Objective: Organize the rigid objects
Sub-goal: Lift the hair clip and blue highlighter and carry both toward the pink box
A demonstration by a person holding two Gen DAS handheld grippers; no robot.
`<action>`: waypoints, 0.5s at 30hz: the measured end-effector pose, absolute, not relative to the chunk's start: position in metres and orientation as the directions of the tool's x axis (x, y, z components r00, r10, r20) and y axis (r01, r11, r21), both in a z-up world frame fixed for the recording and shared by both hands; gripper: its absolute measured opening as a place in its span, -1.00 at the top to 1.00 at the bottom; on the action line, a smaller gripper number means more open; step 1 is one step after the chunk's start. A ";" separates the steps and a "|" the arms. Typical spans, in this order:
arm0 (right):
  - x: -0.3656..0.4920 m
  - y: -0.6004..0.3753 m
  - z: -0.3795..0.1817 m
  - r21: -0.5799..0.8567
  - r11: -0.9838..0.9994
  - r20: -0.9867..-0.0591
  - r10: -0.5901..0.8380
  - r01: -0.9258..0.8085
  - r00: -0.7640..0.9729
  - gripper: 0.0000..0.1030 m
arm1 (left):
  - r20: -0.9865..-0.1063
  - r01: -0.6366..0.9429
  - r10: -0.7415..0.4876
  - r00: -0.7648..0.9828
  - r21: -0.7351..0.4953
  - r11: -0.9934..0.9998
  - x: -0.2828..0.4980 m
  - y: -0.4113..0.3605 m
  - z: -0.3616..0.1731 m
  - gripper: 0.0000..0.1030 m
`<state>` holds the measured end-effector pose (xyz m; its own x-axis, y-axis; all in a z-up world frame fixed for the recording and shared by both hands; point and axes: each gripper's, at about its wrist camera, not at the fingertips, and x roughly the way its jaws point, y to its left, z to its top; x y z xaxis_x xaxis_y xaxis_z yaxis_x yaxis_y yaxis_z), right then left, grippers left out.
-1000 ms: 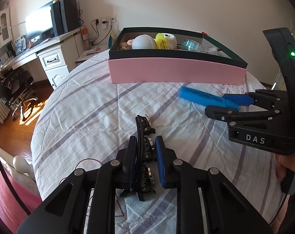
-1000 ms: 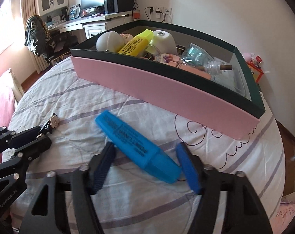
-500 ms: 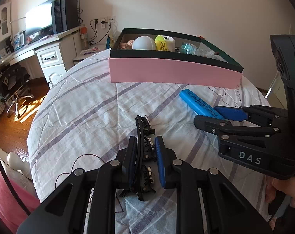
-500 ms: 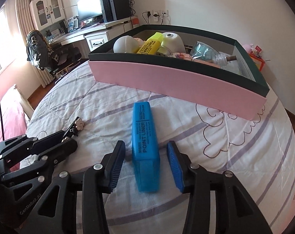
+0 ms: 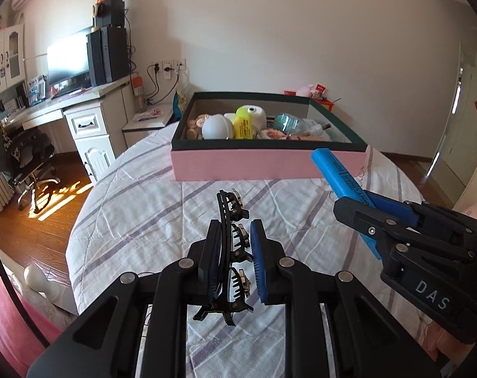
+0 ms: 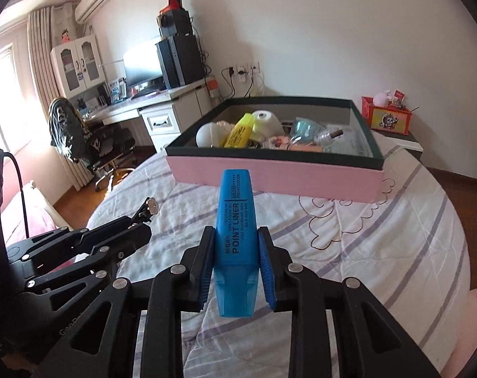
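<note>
- Right wrist view: my right claw is closing on the blue highlighter, pads pressed to both flanks of its barrel, the cap end poking back toward the camera.
- A second ago that highlighter lay slantwise on the quilt between spread jaws; now it is lined up with my fingers and raised clear of the striped bedspread, pointing at the box.
- Left wrist view: my left claw is clenched on a black toothed hair clip, just as it was a second ago, but the clip has since come up off the quilt.
- Both pickups therefore look done; by my reading, what remains is the carry and the drop.
- Ahead, the pink-sided box with its dark green rim sits on the bed, already holding a yellow highlighter, a white ball, a spool of white thread and a clear plastic bottle.
- Its near wall stands between my claws and the inside, so each item probably has to clear that rim before release.
</note>
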<state>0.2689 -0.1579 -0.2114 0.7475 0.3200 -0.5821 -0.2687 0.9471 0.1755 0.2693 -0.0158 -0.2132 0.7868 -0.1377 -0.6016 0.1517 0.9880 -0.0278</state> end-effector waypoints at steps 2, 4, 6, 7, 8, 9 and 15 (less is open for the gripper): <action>0.255 -0.163 -0.198 0.183 0.949 -0.539 0.315 -0.257 0.781 0.47 | -0.567 0.163 -0.144 0.811 -0.019 0.987 0.260 -0.022 -0.198 0.64; 0.243 -0.166 -0.185 0.173 0.955 -0.498 0.296 -0.241 0.815 0.47 | -0.528 0.174 -0.156 0.835 -0.017 0.985 0.249 -0.026 -0.182 0.64; 0.231 -0.168 -0.173 0.170 0.957 -0.460 0.289 -0.236 0.840 0.47 | -0.490 0.181 -0.155 0.858 0.006 0.983 0.238 -0.033 -0.168 0.64; 0.225 -0.170 -0.166 0.175 0.956 -0.432 0.290 -0.236 0.854 0.47 | -0.473 0.180 -0.151 0.868 0.015 0.984 0.233 -0.036 -0.162 0.64; 0.220 -0.170 -0.161 0.171 0.956 -0.421 0.288 -0.237 0.860 0.46 | -0.462 0.186 -0.154 0.873 0.023 0.982 0.228 -0.039 -0.156 0.64; 0.215 -0.170 -0.156 0.165 0.957 -0.412 0.285 -0.237 0.865 0.46 | -0.450 0.191 -0.161 0.878 0.024 0.981 0.224 -0.042 -0.151 0.64; 0.185 -0.175 -0.134 0.144 0.966 -0.345 0.253 -0.216 0.904 0.46 | -0.381 0.185 -0.150 0.912 0.056 0.981 0.195 -0.051 -0.127 0.64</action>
<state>0.1846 -0.1747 -0.1338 0.9039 0.2530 -0.3448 -0.2156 0.9659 0.1435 0.1955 -0.0510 -0.1269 0.9123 -0.1504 -0.3808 0.1851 0.9811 0.0560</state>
